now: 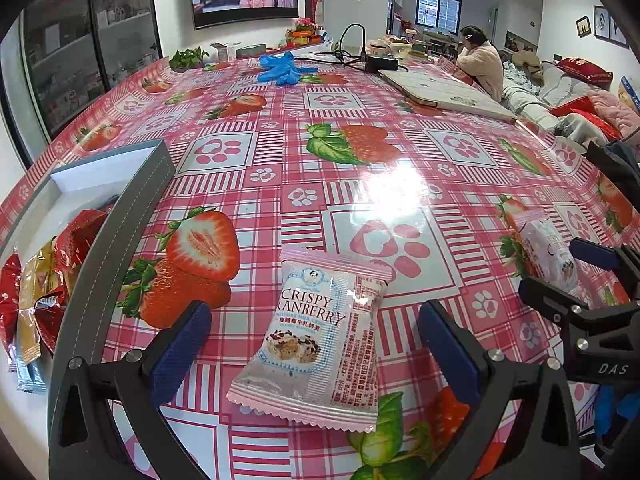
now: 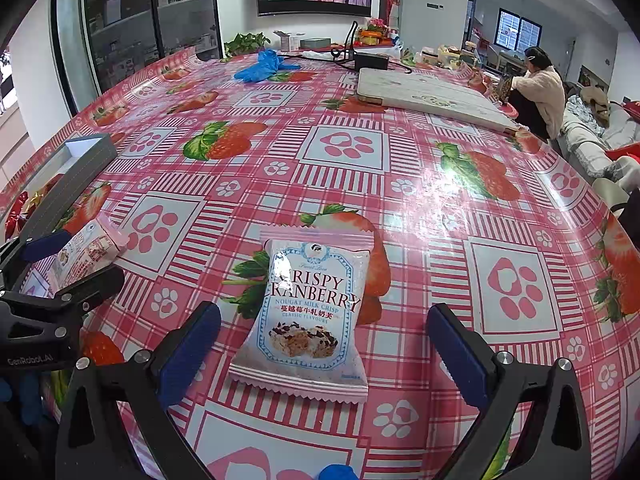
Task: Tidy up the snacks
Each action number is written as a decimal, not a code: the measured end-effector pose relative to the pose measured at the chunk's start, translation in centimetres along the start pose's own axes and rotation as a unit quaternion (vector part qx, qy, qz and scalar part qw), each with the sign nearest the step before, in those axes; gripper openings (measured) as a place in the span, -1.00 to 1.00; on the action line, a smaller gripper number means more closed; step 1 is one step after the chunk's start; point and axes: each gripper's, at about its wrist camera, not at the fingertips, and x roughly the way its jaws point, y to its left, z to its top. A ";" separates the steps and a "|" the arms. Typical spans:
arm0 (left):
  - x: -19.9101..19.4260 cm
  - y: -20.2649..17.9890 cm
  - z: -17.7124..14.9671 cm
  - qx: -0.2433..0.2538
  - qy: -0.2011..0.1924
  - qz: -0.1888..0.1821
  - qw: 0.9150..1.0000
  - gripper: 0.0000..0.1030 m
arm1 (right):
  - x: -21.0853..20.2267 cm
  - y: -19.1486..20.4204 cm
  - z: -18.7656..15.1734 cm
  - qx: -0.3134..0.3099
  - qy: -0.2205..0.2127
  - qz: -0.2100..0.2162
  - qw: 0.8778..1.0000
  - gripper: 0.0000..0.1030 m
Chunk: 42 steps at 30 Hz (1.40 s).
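Both tongs gape wide and low over the strawberry-print tabletop (image 1: 360, 184), left tongs (image 1: 316, 344) and right tongs (image 2: 324, 348) each flanking a pink-edged cranberry nougat packet (image 1: 320, 340) (image 2: 312, 312) at lower centre.

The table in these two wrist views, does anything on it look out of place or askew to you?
Two Crispy Cranberry packets lie loose on the tablecloth, one between the left gripper's open fingers, one between the right gripper's. The other snacks sit in the grey box. Nothing looks spilled or torn.

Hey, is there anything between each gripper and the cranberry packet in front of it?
Nothing visible. The left gripper and the right gripper are both open, each with a cranberry packet lying flat between its fingers.
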 end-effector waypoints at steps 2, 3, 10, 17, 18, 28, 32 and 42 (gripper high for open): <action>0.0 0.0 0.0 0.000 0.000 0.000 1.000 1.00 | 0.0 0.0 0.0 0.000 0.000 0.000 1.000 1.00; 0.0 0.0 0.0 0.000 0.000 0.000 1.000 1.00 | 0.0 0.0 0.0 0.000 0.000 0.000 1.000 1.00; 0.0 0.0 0.0 0.000 0.000 0.000 1.000 1.00 | 0.0 0.0 0.0 0.000 0.000 0.000 1.000 1.00; -0.1 0.0 -0.1 0.000 0.000 0.000 1.000 1.00 | 0.0 0.0 0.1 0.000 0.000 0.000 1.000 1.00; -0.1 -0.1 -0.1 -0.001 0.000 0.000 1.000 1.00 | 0.0 0.0 0.0 0.000 0.000 0.000 1.000 1.00; -0.1 -0.1 -0.1 0.000 0.001 0.000 1.000 1.00 | 0.0 0.0 0.0 -0.001 0.000 0.000 1.000 1.00; -0.1 -0.1 0.0 0.000 0.001 0.000 1.000 1.00 | 0.0 0.0 0.0 -0.001 0.000 0.000 1.000 1.00; 0.0 0.0 0.2 0.004 0.019 -0.002 1.000 1.00 | 0.1 0.0 0.2 0.001 0.008 -0.001 1.000 1.00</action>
